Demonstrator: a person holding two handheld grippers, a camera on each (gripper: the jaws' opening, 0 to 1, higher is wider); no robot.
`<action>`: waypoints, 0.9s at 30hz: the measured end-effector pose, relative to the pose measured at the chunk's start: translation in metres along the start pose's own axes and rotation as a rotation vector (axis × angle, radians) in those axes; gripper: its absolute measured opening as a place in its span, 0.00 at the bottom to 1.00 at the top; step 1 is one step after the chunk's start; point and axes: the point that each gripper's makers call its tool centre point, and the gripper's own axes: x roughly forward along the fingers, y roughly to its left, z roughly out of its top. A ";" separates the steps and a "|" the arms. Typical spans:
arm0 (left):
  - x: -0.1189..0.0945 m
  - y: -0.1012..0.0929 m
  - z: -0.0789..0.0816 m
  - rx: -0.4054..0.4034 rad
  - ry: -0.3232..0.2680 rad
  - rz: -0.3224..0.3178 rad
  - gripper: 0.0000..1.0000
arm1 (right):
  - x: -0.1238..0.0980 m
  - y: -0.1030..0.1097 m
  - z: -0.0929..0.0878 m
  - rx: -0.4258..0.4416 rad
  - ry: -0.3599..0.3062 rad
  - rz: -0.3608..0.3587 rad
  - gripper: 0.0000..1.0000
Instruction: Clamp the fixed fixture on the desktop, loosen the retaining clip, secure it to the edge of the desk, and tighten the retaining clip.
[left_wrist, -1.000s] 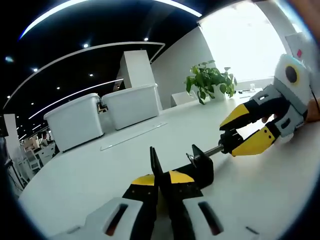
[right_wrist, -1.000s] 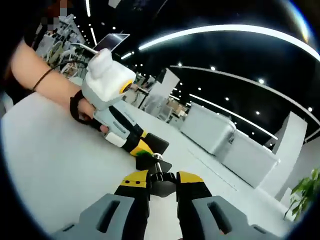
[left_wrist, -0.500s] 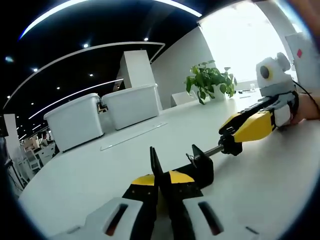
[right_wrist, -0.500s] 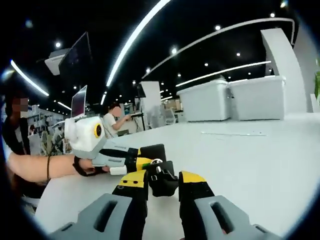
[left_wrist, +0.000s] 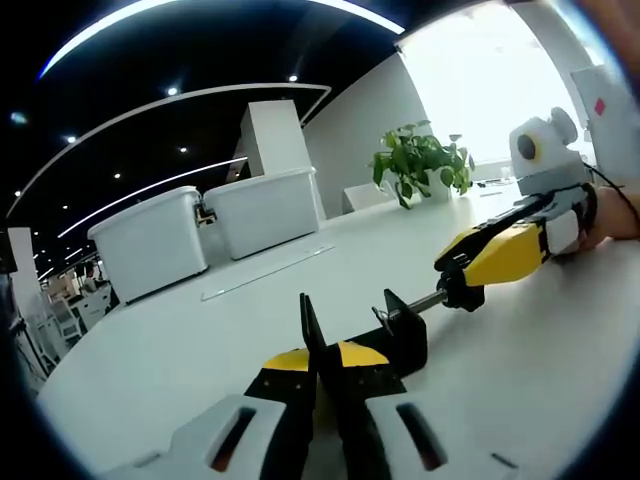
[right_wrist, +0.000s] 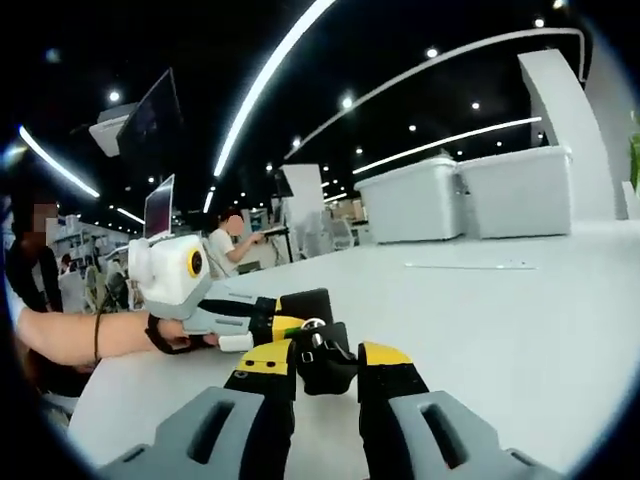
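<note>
The black clamp fixture (left_wrist: 398, 335) lies on the white desk (left_wrist: 200, 340), just ahead of the left gripper (left_wrist: 318, 368), whose yellow-tipped jaws are closed on the fixture's flat plate. From the fixture body a thin screw rod runs out away from that gripper to a black knob (left_wrist: 462, 290), the retaining clip's turning end, and the right gripper (left_wrist: 470, 272) has its jaws closed on that knob, reaching in from the right of the left gripper view. In the right gripper view the same knob (right_wrist: 322, 360) sits pinched between that tool's own jaws, directly in front of it, with the left gripper (right_wrist: 285, 322) and the hand holding it lying just beyond, to the left. Over the last second the right gripper has rolled about the rod: a second ago its two yellow jaws were seen spread one above the other, and now they lie edge-on, while the right gripper view has swung round accordingly; in the last half second almost nothing has moved. That reads as one turn of the knob just finished, so the loosening of the retaining clip appears under way, with the fixture not yet carried to the desk's edge. Farther off stand two white bins (left_wrist: 205, 228) and a potted plant (left_wrist: 420, 160).
</note>
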 end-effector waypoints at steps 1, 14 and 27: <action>0.000 0.000 0.000 0.000 0.000 0.000 0.06 | 0.000 0.001 0.000 -0.027 0.004 -0.005 0.23; 0.002 0.001 0.000 0.003 -0.002 0.001 0.06 | 0.002 0.009 -0.006 -0.407 0.040 -0.054 0.22; 0.002 0.001 0.001 0.000 0.000 0.001 0.06 | 0.002 0.016 -0.005 -0.699 0.057 -0.082 0.20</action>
